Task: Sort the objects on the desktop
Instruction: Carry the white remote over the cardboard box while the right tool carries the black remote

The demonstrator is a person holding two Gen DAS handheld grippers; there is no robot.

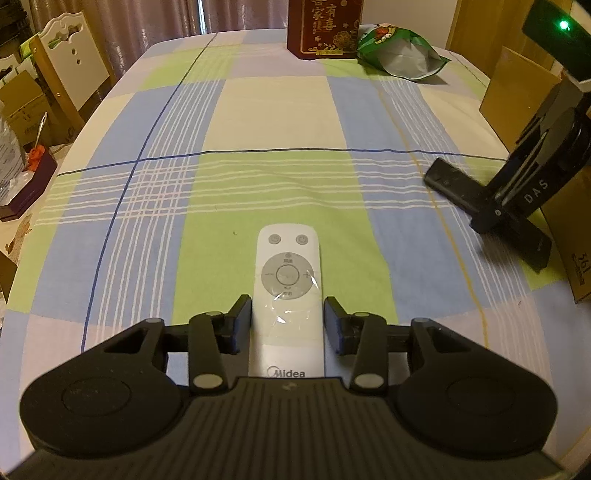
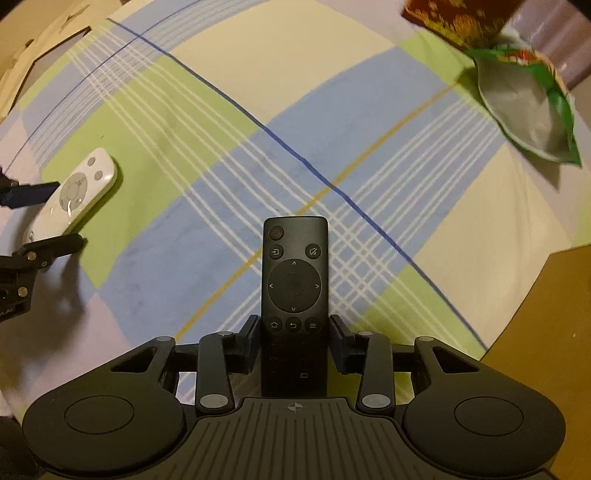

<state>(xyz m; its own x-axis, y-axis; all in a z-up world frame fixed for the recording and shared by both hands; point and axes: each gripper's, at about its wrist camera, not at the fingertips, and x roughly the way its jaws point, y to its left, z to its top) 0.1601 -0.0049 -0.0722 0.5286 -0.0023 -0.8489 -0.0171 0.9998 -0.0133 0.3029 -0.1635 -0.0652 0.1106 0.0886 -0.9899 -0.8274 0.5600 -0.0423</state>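
- The slim black plastic remote (image 2: 294, 295) lies flat on the checked cloth, its long axis running straight ahead of the right gripper (image 2: 293, 343), between its two fingers, button end away from the tool.
- The right gripper's jaws are pressed in against the black remote's long sides, pinching its lower half.
- The white oval-ended plastic remote (image 1: 287, 306) lies lengthwise between the left gripper's (image 1: 288, 325) fingers, its long axis also pointing forward from the tool.
- The left gripper's jaws stand slightly spread, with a narrow gap showing at each of the white remote's sides, so I judge it released, not gripped.
- The two remotes lie well apart on the green, blue and cream plaid tablecloth (image 1: 266, 110), each nearer its own hand.
- Far ahead of the left tool: a dark red printed box (image 1: 325, 29), and beside it a green foil snack bag (image 1: 399, 55).
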